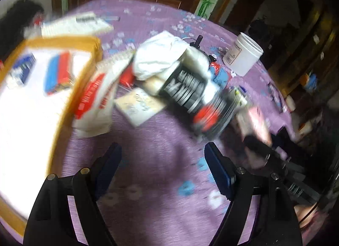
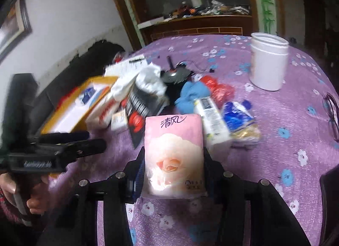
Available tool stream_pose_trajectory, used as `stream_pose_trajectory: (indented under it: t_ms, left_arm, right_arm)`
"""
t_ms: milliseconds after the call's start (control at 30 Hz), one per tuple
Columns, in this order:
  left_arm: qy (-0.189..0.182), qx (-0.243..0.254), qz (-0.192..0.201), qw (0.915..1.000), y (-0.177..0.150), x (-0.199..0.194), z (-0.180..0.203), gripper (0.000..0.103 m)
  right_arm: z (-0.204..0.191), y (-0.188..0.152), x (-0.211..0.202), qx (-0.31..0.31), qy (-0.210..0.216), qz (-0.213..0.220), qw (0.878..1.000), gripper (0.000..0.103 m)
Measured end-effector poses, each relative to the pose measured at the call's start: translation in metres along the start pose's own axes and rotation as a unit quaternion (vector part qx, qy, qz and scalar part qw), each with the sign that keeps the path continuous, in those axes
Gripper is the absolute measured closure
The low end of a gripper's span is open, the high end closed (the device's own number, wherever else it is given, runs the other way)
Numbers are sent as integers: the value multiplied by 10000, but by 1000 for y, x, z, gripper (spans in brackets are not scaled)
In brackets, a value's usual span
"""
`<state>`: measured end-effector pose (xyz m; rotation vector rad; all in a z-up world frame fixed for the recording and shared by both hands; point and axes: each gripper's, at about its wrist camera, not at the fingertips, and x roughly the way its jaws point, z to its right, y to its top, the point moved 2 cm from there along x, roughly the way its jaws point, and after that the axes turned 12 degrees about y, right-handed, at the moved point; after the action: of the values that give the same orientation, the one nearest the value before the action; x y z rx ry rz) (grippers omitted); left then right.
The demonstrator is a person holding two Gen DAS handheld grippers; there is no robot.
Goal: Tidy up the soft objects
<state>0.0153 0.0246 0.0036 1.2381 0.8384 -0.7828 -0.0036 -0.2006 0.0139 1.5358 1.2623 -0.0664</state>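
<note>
Right claw (image 2: 174, 159) was clamped on a pink tissue pack (image 2: 173, 152), held just above the purple table (image 2: 286, 157), near side of the pile. Left claw (image 1: 163, 161) was wide open, holding nothing, over bare cloth; its view was blurred. Looked like the carry step: pack picked, not yet placed. Likely target was the yellow-rimmed box (image 1: 63, 106) at left, already holding packs. Next move called for swinging left past the left claw and clearing the rim before release.

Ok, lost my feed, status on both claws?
Right claw shut on pink tissue pack. Left claw open, empty. Box at left; clutter pile ahead.
</note>
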Motion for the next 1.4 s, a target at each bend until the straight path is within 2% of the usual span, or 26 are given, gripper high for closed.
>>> stream_pose_trajectory:
  t_ms: [133,267,400,500,567,633,700,733,767,833,933,1000,1100,1233,1400]
  left_arm:
    - [-78,-411,-152,9990,12,10,5,23]
    - [182,-442,-156,9987,17,15,20,23]
    - [697,-506,-48,9963,12,17,32,23]
    - [723,-752,-52,9945,6,19,33,23]
    - [829,-701,-97,9940,4,24,39,23]
    - [960,-431,-192,9943,3,36,48,23]
    - [781,-216,-221,9965,2,45,50,24]
    - [753,-160,-211,9968,1,46,50,27]
    - [770,-57,-94,9970,1,44,50,42]
    - [571,158,-32,9982,0,41,48,56]
    - [174,294,-70,9994,-5,31,36,67]
    - [-172,418,-193,9988,-12,23,26,68]
    - [-337,641,-93,9973,-24,5,19,69]
    - [-303,882,214,9954,-38,-15,17,70]
    - [-8,1294,816,9882,-44,-38,24,73]
  right_arm:
    - [15,0,-7,363,-171,67,9992,54]
    - [17,-1,-22,451,-58,327,9984,54]
    - [11,0,-28,410,20,391,9984,54]
    - [10,2,-27,397,27,430,9983,54]
    - [11,2,-29,438,27,470,9979,54]
    - [13,3,-30,488,8,507,9975,54]
    - [14,3,-33,533,-2,554,9970,54]
    - [14,4,-34,532,-3,569,9970,54]
    - [14,4,-34,534,-1,581,9969,54]
    - [13,4,-34,512,36,578,9970,54]
    - [11,4,-33,480,69,563,9972,54]
    - [10,3,-32,457,88,539,9975,54]
    - [7,2,-29,401,118,497,9979,54]
    - [1,1,-26,311,182,436,9984,54]
    - [-8,-1,-21,149,200,384,9990,54]
